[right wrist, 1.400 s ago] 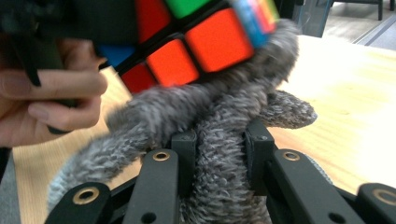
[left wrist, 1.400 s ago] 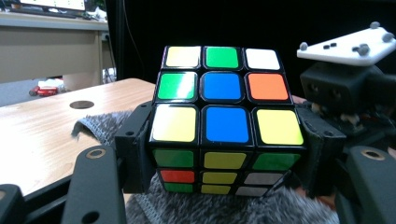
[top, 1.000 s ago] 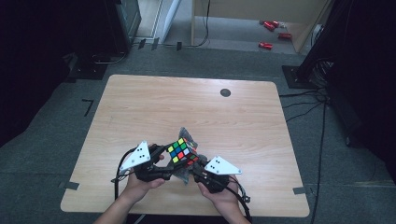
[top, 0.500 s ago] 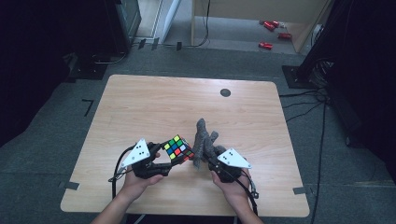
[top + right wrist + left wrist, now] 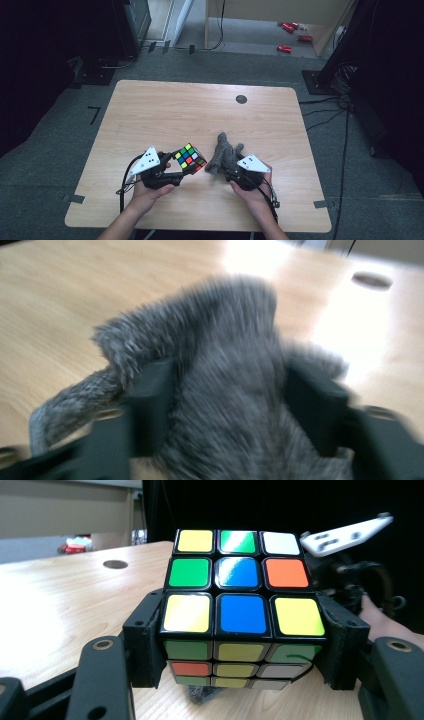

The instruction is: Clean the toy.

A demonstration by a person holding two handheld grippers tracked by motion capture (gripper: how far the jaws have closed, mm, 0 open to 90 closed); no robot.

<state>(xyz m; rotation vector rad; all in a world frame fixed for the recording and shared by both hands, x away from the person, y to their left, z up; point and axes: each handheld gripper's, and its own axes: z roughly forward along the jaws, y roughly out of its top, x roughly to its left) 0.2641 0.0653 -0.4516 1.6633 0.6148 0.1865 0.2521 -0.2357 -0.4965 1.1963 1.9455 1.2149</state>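
Note:
A scrambled Rubik's cube (image 5: 189,158) hangs just above the wooden table (image 5: 165,110) near its front edge. My left gripper (image 5: 186,166) is shut on it, and in the left gripper view the black jaws clamp the cube (image 5: 240,580) on both sides. To the cube's right a grey furry cloth (image 5: 225,150) lies bunched on the table. My right gripper (image 5: 223,167) has just been opening. In the blurred right gripper view the cloth (image 5: 220,330) sits between its parted jaws.
A black round grommet (image 5: 241,99) sits in the table's far right part. Red objects (image 5: 285,48) lie on the floor beyond the table. In the left gripper view, the other gripper's white plate (image 5: 345,532) is close behind the cube.
My right gripper carried the grey cloth rightward away from the cube and down to the table. Its jaws now stand wider. The left gripper and cube stayed put.

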